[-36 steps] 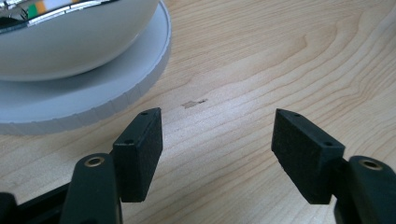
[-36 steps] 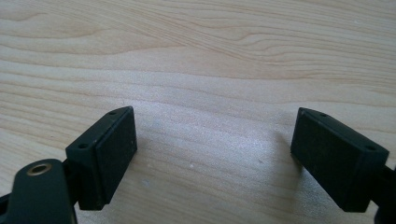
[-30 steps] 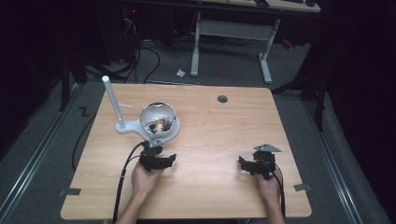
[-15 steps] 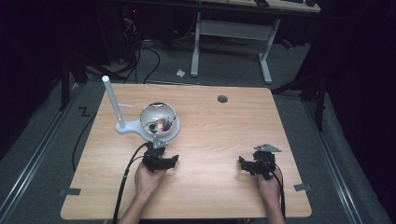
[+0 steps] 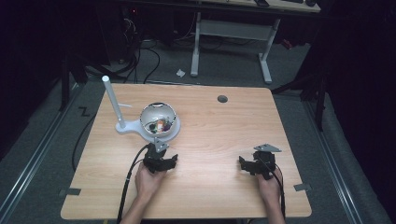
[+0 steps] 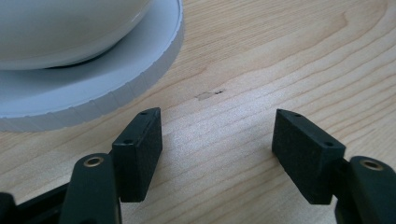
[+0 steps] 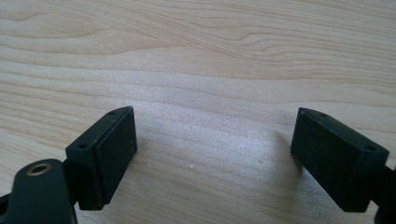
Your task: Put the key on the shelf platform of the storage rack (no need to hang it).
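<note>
Left gripper: my jaws wide apart, nothing between them, low over table, just short of the white stand carrying the bowl of small colourful items. Barely shifted since a second ago; approach not begun. Right gripper: parked flat, unmoved, jaws spread, empty.

**Where things sit on the table**

The bowl sits on a round stand on the left side of the table. Small things lie in the bowl. A post stands up left of the bowl. The left gripper is just in front of the bowl. The right gripper is far off to the right.
</note>
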`<state>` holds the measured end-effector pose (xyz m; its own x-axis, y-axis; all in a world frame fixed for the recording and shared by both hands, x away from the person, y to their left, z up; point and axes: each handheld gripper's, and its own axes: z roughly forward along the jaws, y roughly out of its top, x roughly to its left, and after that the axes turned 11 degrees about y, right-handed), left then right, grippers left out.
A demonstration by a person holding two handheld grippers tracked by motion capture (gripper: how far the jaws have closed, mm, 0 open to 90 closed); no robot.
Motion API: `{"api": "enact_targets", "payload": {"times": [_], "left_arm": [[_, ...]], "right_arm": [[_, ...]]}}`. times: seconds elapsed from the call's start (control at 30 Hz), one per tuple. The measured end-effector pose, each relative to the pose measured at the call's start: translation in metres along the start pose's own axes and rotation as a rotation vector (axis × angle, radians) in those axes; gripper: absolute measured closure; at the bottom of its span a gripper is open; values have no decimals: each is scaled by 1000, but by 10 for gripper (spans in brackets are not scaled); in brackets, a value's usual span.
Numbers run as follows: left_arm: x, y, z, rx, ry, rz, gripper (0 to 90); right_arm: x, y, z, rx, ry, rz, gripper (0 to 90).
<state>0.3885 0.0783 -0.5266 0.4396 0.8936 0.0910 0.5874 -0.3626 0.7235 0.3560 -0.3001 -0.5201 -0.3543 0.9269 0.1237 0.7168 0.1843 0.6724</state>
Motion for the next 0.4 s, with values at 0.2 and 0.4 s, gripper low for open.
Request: {"api": "enact_targets", "payload": {"times": [0.2, 0.4], "left_arm": [[-1, -1, -1, 3, 5, -7, 308], [-1, -1, -1, 3, 4, -7, 304]], "right_arm": [[0, 0, 0, 0, 0, 1, 144], [0, 0, 0, 0, 0, 0, 144]]}}
